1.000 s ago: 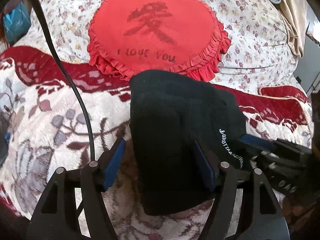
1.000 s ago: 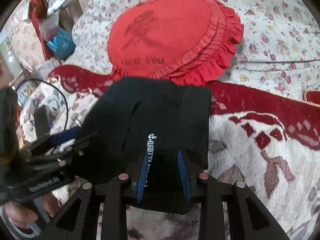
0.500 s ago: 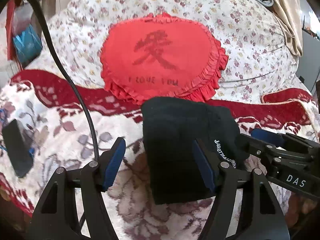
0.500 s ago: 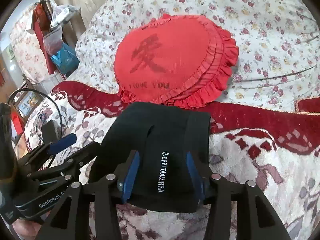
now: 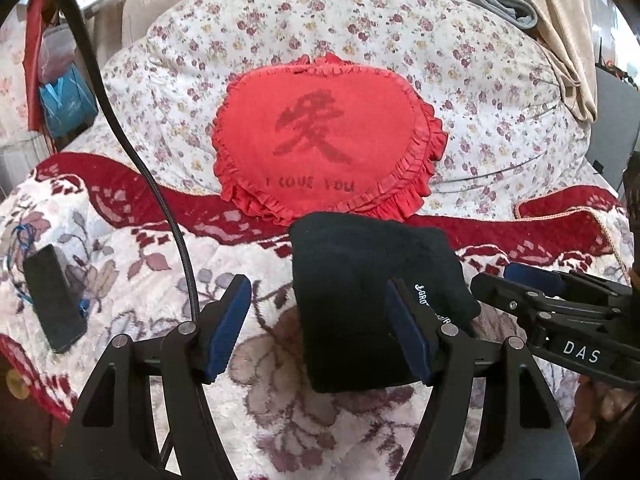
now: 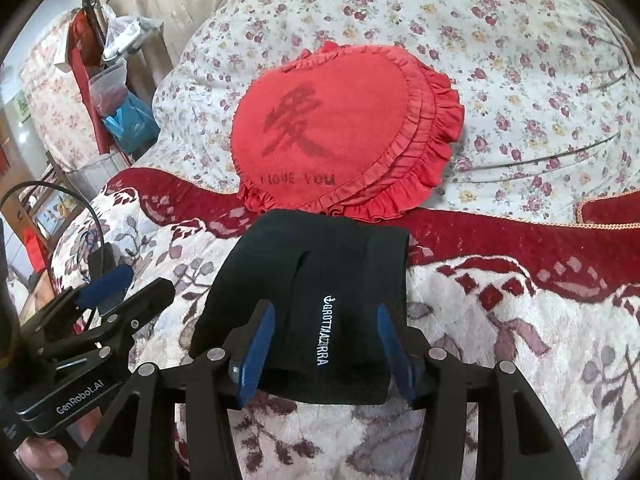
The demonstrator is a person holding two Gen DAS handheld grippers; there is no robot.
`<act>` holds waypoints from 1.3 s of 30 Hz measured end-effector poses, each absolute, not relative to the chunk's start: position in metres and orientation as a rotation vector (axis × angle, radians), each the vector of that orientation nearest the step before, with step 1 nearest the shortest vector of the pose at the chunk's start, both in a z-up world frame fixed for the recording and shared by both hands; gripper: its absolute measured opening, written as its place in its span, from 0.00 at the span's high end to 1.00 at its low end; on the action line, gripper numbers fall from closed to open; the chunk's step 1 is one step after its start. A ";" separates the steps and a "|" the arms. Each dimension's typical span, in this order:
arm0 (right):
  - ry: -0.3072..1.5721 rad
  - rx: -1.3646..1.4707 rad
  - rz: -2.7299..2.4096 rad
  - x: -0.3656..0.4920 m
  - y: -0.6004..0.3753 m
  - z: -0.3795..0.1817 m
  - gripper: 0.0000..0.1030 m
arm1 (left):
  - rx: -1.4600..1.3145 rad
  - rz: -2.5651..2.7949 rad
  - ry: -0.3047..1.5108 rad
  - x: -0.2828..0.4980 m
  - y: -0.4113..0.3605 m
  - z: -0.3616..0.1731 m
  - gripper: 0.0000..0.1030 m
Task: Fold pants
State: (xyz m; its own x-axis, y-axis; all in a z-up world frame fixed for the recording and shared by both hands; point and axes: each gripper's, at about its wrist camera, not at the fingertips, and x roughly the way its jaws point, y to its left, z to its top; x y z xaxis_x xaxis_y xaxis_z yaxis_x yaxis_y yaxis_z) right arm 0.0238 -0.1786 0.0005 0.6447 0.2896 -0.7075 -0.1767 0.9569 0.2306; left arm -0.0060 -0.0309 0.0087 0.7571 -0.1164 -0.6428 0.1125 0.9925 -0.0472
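Now the fold looks almost all done. At the bottom of the left view, the left claw (image 5: 318,330) has its blue pads wide apart, and nothing is pinched between them. The near left corner of the pants (image 5: 368,300) shows in the gap, but the pads do not press on it.

At the bottom of the right view, the right claw (image 6: 324,350) is opening up. The near edge of the pants (image 6: 316,304) sits between its pads, and the pads look clear of the cloth, so I think it has let go.

The pants are a small, thick black bundle in the middle of both views. They lie flat on the blanket (image 5: 120,264), with white letters along the near side. The edges look neat and square. One flap on top has a slit, and the right side bulges a little in the left view.

To the left, a phone (image 5: 54,298) lies on the blanket, well apart from the pants. A black cable (image 5: 160,200) curves up past it.

Farther back, a red heart pillow (image 5: 324,140) lies just behind the pants, on a flowery quilt (image 5: 500,92).

What is left seems small: maybe a pat to flatten the bulge, then both claws can pull away. I cannot see the far side of the bundle well, so I cannot tell if it is tidy there.
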 end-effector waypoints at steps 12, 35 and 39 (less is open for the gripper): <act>0.835 0.147 0.274 0.016 -0.174 0.005 0.50 | 0.026 -0.064 0.684 -0.016 -0.024 0.016 0.33; 0.848 0.142 0.283 0.014 -0.167 0.003 0.50 | 0.037 -0.071 0.680 -0.020 -0.022 0.020 0.33; 0.853 0.146 0.285 0.013 -0.167 0.001 0.50 | 0.035 -0.070 0.685 -0.019 -0.022 0.019 0.33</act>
